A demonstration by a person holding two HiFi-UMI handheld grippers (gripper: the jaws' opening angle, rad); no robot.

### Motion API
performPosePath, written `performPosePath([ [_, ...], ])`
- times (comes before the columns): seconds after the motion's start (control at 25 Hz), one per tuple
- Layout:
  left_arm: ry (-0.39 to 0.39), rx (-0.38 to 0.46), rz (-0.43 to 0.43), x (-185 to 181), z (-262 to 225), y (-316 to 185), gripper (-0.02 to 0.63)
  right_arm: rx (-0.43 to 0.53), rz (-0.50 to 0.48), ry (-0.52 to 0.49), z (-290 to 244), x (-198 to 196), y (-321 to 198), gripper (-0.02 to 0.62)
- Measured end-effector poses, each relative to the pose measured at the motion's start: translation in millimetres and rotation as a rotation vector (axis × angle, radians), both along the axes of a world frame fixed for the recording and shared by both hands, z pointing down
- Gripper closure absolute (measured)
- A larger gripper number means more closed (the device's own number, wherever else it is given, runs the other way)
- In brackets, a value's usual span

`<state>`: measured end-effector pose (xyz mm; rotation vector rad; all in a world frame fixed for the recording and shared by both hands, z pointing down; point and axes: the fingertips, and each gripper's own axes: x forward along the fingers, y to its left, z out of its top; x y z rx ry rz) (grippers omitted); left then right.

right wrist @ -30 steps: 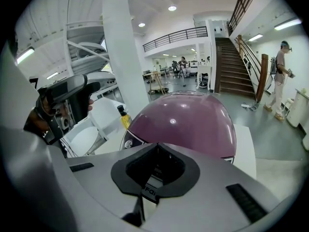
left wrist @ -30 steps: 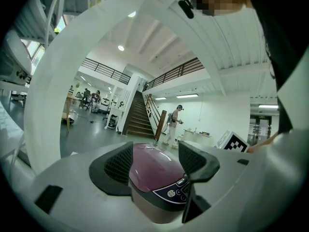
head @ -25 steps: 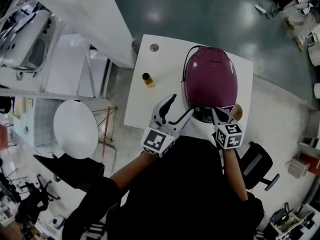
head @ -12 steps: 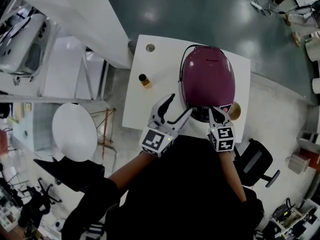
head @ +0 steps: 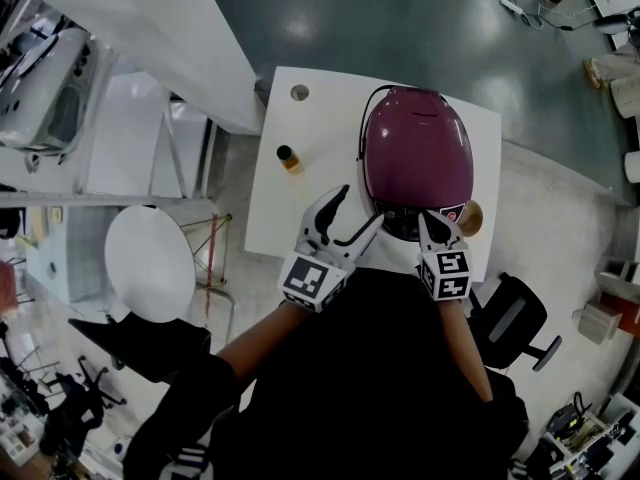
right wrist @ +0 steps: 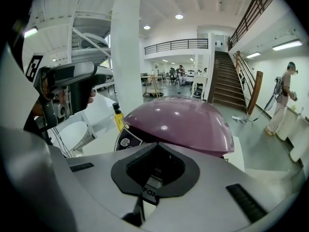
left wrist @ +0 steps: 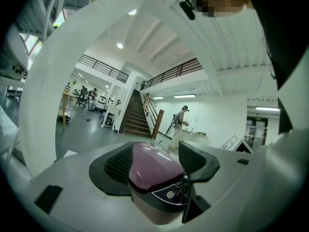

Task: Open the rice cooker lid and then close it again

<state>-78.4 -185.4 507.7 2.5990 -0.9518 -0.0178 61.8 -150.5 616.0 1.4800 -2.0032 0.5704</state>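
Glossy plastic rice cooker lid [head: 417, 148] on smooth matt white table [head: 320, 118].

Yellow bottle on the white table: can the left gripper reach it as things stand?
Probably yes. The left gripper is open near the front of the rice cooker, and only bare table lies between it and the yellow bottle.

Left hand-held gripper [head: 361, 206] gapes; right hand-held gripper [head: 431, 218] is closed.

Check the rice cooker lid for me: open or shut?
Shut. The purple lid lies flat on the cooker body in the head view and both gripper views; no gap shows at its front edge.
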Motion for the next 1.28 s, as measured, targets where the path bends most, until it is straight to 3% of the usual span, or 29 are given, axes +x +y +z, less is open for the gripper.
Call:
performPosePath([
  [0.28,0.01,-0.003,0.002,-1.1,1.5,0.8,0.333,0.022,0.061,-0.046,-0.9,2.8,0.1,0.595],
  [1.12,-0.012,0.018,0.041,6.7,3.8,-2.0,0.333,0.03,0.086,-0.113,4.5,2.8,-5.9,0.595],
  [1.28,-0.014,0.03,0.069,13.1,-2.5,-5.3,0.333,0.084,0.104,-0.121,-0.8,3.0,-6.8,0.595],
])
